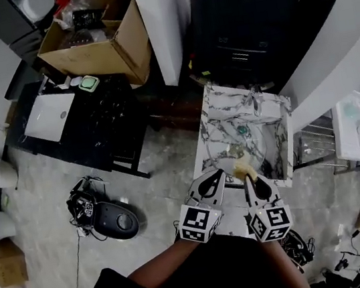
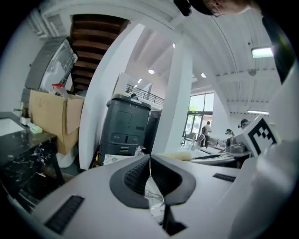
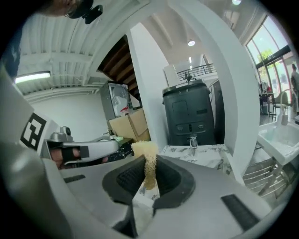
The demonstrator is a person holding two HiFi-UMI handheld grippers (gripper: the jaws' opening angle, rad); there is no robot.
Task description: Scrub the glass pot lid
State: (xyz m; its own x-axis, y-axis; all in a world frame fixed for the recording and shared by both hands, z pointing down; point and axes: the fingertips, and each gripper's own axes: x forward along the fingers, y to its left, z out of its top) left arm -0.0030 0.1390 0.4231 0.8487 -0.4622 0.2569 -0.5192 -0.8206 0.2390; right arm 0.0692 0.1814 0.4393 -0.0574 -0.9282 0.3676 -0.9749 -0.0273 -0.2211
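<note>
Although the glass pot lid seems to lie in the basin of the marble sink, its clear rim barely shows against the veined stone, and neither gripper view catches it. At the sink's near edge, the right gripper is clamped on a yellow sponge, the lower part of it hidden between the pads. Just beside it, the left gripper has its jaws pressed together on nothing. Behind the sink, a dark cabinet is cut off at the top.
</note>
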